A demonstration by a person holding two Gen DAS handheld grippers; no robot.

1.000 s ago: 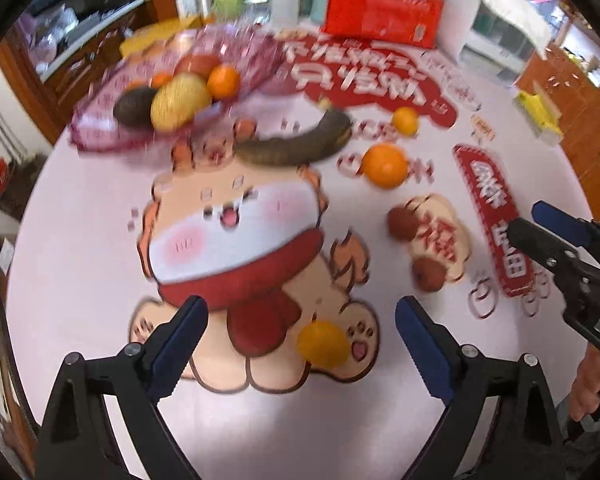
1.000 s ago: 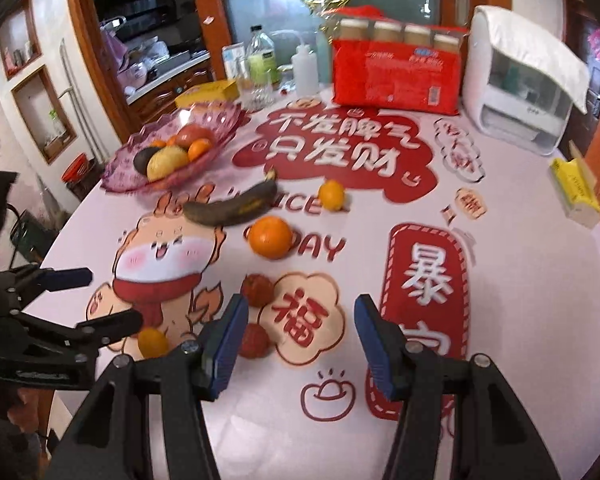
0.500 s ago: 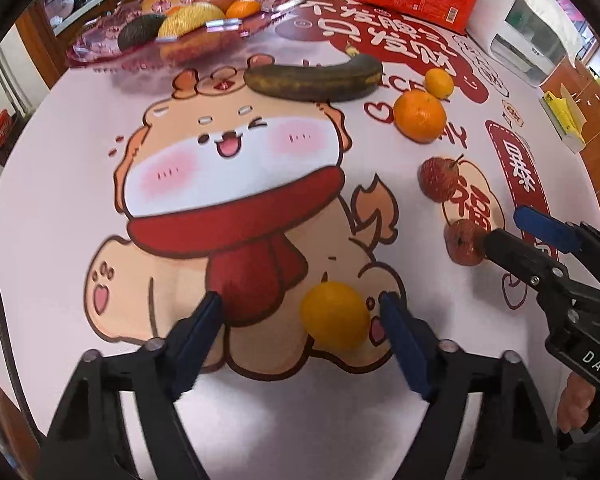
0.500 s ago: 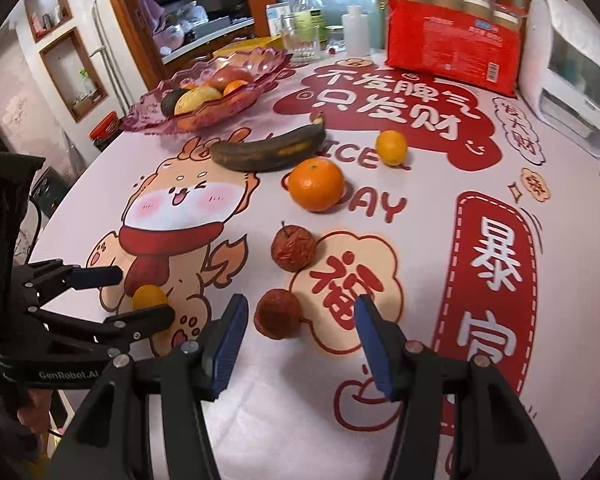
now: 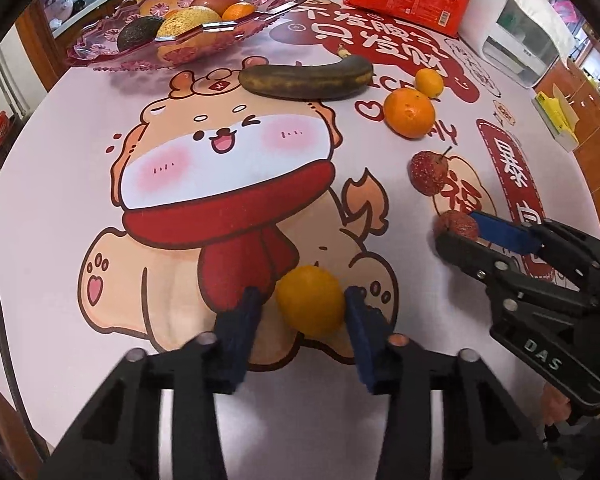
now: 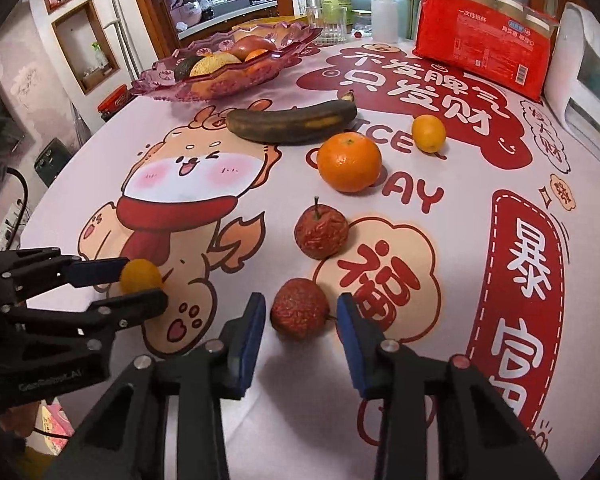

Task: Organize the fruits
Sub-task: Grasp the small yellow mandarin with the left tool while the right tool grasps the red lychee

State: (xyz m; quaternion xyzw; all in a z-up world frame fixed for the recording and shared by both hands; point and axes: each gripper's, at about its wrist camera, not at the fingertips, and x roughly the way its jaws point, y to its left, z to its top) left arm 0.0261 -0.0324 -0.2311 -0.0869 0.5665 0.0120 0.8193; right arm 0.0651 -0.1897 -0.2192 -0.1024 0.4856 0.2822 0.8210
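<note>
While a second ago both hung high, left gripper (image 5: 306,312) now brackets small orange (image 5: 310,299), right gripper (image 6: 300,320) brackets wrinkled red fruit (image 6: 299,307); jaws apart, nearly touching; double grasp imminent.

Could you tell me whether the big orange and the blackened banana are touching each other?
Apart. The right wrist view shows a strip of tablecloth between the big orange and the banana.

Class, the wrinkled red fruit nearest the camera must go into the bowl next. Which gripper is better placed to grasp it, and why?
Right. The right gripper is open with the red fruit between its fingers, while the left gripper brackets the small yellow fruit instead.
</note>
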